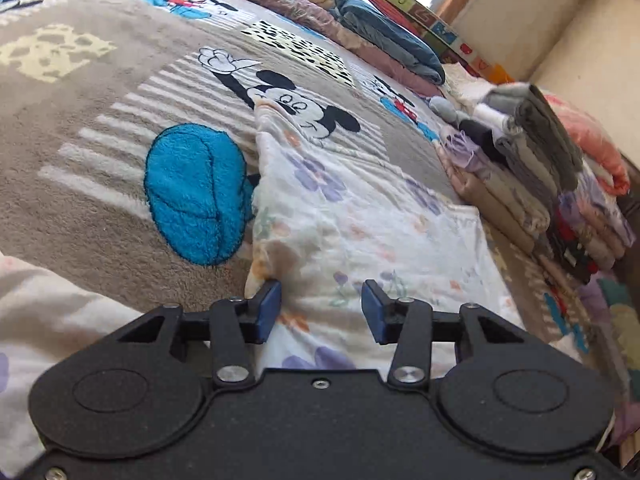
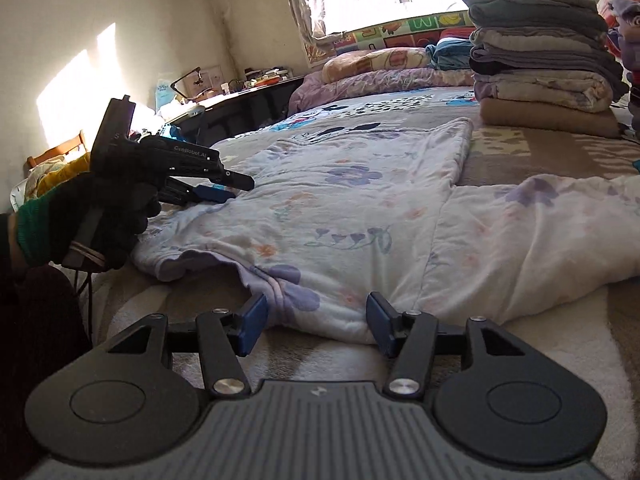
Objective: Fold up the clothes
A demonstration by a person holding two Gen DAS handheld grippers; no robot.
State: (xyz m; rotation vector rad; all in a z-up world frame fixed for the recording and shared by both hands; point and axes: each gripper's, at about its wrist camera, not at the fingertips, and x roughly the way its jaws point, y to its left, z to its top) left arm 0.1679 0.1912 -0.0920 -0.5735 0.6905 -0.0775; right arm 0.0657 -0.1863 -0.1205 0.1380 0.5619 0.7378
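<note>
Your left gripper and right gripper: jaws open, gripping nothing, at floral garment edge on bed.

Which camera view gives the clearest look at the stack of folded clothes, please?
The right wrist view: the stack of folded clothes stands upright and sharp beyond the floral garment, each layer distinct. The left wrist view shows the stack tilted and blurred at the frame's right edge.

Folded stack blocks far right; blanket left of garment open.
</note>
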